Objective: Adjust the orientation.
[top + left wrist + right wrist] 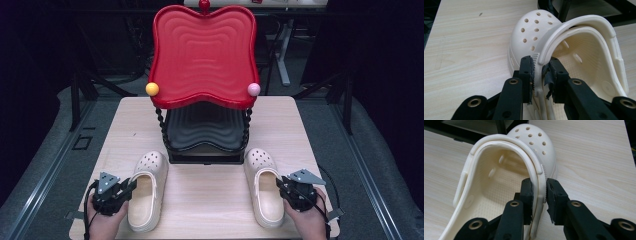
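Two cream perforated clogs lie on the wooden table, toes pointing at the rack. My left gripper (131, 186) is shut on the outer side wall of the left clog (147, 192); in the left gripper view its pads clamp the wall of that clog (534, 32) at the gripper (541, 75). My right gripper (281, 184) is shut on the outer side wall of the right clog (265, 192); the right gripper view shows that clog (499, 182) with its rim pinched between the pads of the gripper (539, 195). Both clogs rest flat on the table.
A two-tier rack stands at the table's far middle: a red wavy tray (202, 55) on top with yellow (152, 89) and pink (254, 89) knobs, and a black tray (205, 127) beneath. Bare wood table (205, 200) lies between the clogs. A dark floor surrounds the table.
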A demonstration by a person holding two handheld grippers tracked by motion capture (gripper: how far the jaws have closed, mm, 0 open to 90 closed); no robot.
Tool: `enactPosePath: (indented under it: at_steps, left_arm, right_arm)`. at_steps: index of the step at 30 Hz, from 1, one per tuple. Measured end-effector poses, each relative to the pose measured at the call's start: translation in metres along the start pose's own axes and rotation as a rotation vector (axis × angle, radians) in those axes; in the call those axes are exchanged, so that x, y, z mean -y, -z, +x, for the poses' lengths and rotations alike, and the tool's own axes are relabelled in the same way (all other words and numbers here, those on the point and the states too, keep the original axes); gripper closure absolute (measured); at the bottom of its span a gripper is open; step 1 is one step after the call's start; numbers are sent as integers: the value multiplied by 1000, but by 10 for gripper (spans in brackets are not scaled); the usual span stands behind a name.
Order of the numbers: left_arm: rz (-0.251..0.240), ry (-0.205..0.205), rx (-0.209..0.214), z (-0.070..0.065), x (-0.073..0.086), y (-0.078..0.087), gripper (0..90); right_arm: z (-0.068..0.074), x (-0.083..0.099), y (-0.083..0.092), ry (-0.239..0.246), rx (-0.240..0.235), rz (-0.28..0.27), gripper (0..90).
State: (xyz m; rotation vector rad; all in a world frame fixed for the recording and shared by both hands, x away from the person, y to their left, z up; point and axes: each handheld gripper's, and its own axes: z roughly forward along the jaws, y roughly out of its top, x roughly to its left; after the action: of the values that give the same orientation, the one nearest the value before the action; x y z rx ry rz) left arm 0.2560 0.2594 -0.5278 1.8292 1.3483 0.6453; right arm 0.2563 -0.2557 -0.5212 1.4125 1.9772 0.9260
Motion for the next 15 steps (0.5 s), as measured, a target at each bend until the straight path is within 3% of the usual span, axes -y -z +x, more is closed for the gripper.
enactPosePath:
  at_steps: [6,15]
  left_arm:
    - [-6,18,23,5,-2,4,757]
    - [-14,12,19,5,-5,6,756]
  right_arm:
    - [0,-1,4,-8,-8,-7,757]
    - [1,0,9,-18,-4,-33,758]
